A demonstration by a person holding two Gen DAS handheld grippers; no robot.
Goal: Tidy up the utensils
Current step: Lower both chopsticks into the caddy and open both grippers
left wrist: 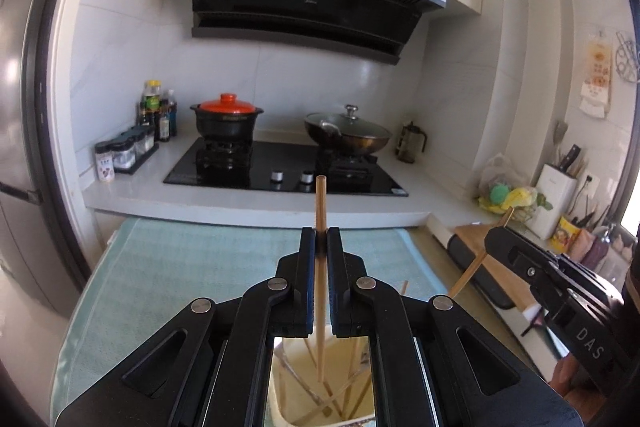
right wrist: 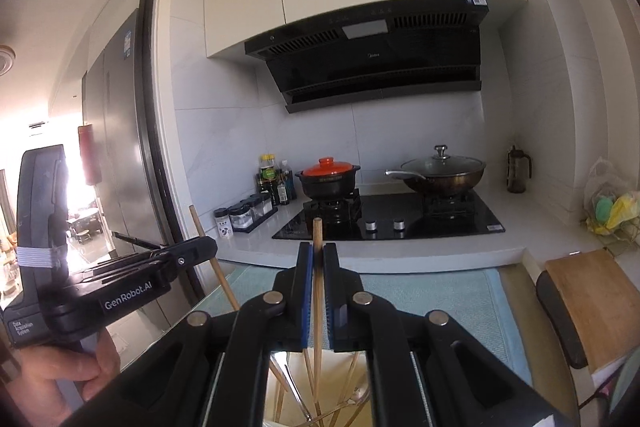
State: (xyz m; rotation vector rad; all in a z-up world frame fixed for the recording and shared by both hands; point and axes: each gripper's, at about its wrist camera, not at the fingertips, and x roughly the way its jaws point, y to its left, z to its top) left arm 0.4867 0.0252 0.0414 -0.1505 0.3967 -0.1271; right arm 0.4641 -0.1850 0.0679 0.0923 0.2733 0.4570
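1. Chopsticks fill both grippers: the left gripper (left wrist: 321, 239) is clamped on one chopstick (left wrist: 321, 203), held upright, its lower end inside the holder (left wrist: 288, 387) below.
2. The right gripper (right wrist: 317, 253) pinches a second chopstick (right wrist: 317, 231) the same way, over the same holder (right wrist: 280, 407), where more sticks lean.
3. Each stick looks light, stiff and smooth, so it could probably slip or pivot; a mid-shaft grip seems steadiest.
4. A towel (left wrist: 180, 259) lies beneath.

Both wrist views toward stove (left wrist: 286, 171)
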